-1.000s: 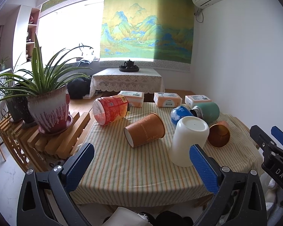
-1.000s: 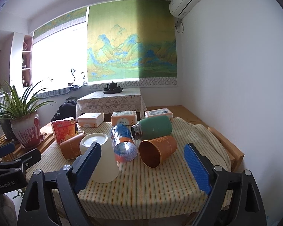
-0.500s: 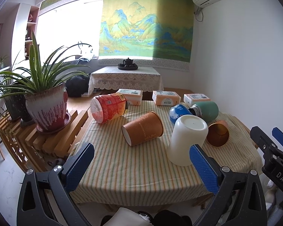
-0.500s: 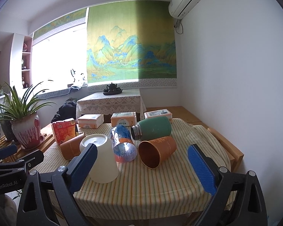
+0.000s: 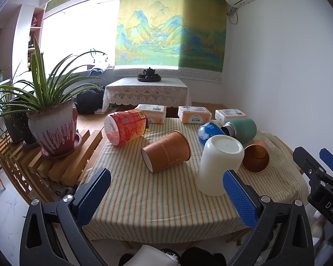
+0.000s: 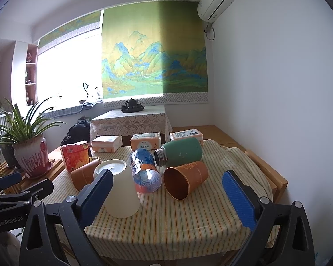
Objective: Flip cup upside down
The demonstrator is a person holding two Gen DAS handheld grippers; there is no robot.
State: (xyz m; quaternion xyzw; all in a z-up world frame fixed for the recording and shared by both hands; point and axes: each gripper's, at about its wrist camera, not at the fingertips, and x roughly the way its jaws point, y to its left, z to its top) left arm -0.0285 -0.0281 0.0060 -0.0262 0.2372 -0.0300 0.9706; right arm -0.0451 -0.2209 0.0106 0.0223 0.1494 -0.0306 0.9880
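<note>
A white cup (image 5: 219, 161) stands upside down on the striped tablecloth (image 5: 162, 190), its base up; it also shows in the right wrist view (image 6: 119, 190). My left gripper (image 5: 166, 197) is open and empty, held back at the table's near edge, its right finger in front of the cup's lower side. My right gripper (image 6: 166, 197) is open and empty, also back from the table, its left finger in front of the cup. An orange paper cup (image 5: 167, 154) lies on its side left of the white cup. A copper cup (image 6: 184, 182) lies on its side to the right.
A green flask (image 6: 179, 151), a blue can (image 6: 145, 170) and a red snack tub (image 5: 125, 127) lie on the table. Three tissue packs (image 5: 194, 114) line its far edge. A potted plant (image 5: 52, 130) stands on a wooden rack at left. A white wall is at right.
Both grippers have drifted slightly back and up from the table; the view widens a little. Both stay open. The cups have not moved.
</note>
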